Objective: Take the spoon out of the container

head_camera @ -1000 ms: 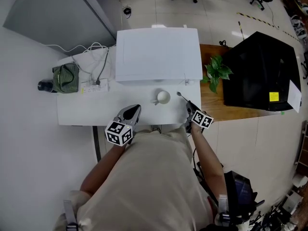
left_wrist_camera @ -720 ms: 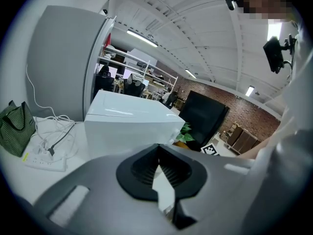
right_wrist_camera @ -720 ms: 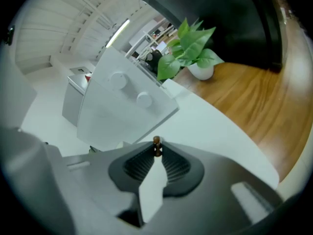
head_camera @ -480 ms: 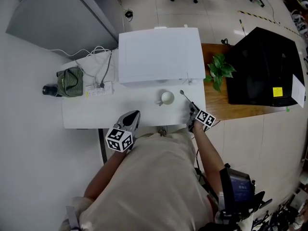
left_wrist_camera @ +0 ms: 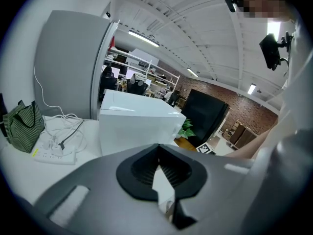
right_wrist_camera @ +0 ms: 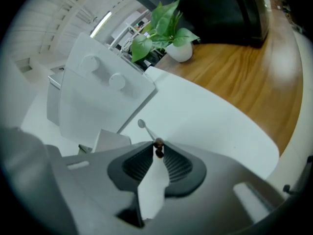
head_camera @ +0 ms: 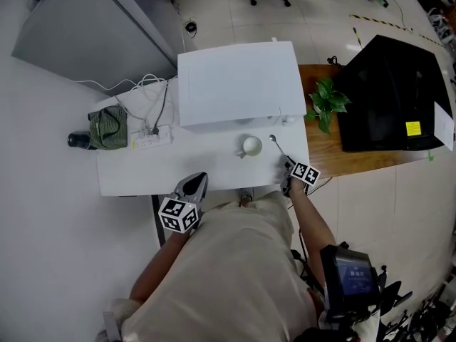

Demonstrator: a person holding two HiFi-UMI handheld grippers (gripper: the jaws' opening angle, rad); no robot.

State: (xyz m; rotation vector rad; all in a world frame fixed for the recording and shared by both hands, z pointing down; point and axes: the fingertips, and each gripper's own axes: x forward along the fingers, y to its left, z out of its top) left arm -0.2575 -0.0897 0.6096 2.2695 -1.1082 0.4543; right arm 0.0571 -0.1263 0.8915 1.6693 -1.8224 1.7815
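A small white cup (head_camera: pixel 251 146) stands on the white table (head_camera: pixel 171 164). Just right of it, outside the cup, is the thin metal spoon (head_camera: pixel 275 144), bowl pointing away from me. In the right gripper view the spoon (right_wrist_camera: pixel 146 130) reaches out over the tabletop, and its brown handle end is nipped between the tips of my right gripper (right_wrist_camera: pixel 158 148). These jaws have just been opening a little, with the handle end still between them. In the head view the right gripper (head_camera: pixel 285 164) is at the near right edge. My left gripper (head_camera: pixel 196 180) (left_wrist_camera: pixel 157 148) is shut and empty at the table's near edge.
A large white box (head_camera: pixel 239 84) fills the back of the table. A power strip with cables (head_camera: pixel 151 140) and a green bag (head_camera: pixel 108 127) lie at the left. To the right, a wooden top (head_camera: pixel 335 155) carries a potted plant (head_camera: pixel 326 102) and a black case (head_camera: pixel 388 95).
My right gripper has sunk toward the tabletop with the spoon, to the right of the cup. The left gripper has drawn back to the table's near edge.
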